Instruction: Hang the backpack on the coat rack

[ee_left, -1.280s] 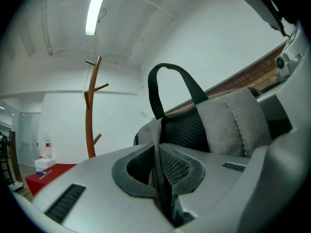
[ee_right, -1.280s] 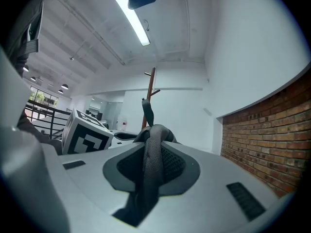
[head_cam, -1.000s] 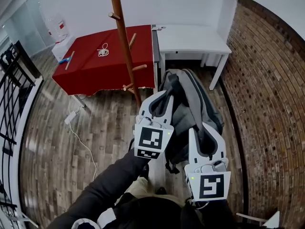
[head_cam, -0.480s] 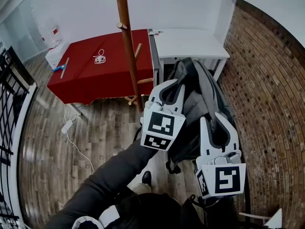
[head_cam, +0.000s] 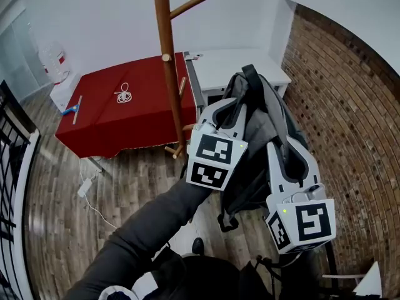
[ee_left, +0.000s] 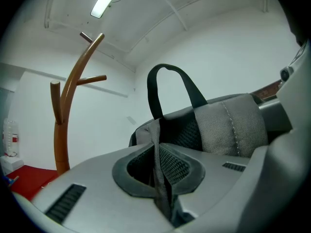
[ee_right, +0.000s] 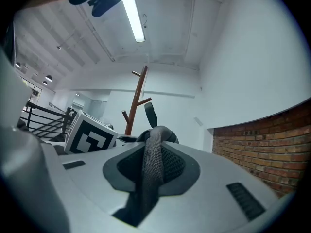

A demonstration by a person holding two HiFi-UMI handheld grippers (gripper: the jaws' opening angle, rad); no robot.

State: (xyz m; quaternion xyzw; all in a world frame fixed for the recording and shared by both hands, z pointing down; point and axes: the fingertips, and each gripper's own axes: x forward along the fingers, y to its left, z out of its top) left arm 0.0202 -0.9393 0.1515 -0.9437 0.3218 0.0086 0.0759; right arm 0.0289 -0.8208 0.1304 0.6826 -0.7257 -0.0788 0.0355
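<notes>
I clamp my left gripper [head_cam: 232, 107] on a fold of grey fabric at the upper edge of the backpack [head_cam: 262, 124]. In the left gripper view the jaws stand nearly together, with that thin edge [ee_left: 156, 149] pinched between the pads. My right gripper [head_cam: 285, 149] is closed on a dark woven strap [ee_right: 153, 164], which runs up between the pads and loops over their tips in the right gripper view.

The backpack hangs from these two grips, upright, with its black top loop [head_cam: 250, 74] standing free above the body. It is to the right of the coat rack [head_cam: 165, 55] and apart from it, and the loop is on no peg.

A second ago the bag sat lower, its bulk down by the legs of the white desk [head_cam: 237, 64]. Now it is higher, and its top overlaps the desk's front edge in the head view. Both grippers have come up with it, and neither grip has changed. The rack also shows more of its upper part than before: a long peg [head_cam: 187, 6] angling up to the right is now in sight.

The red table [head_cam: 125, 105] behind the rack and the brick wall [head_cam: 344, 105] on the right are where they were. A loose strap end [head_cam: 226, 220] dangles below the bag, above the wooden floor [head_cam: 125, 186].
</notes>
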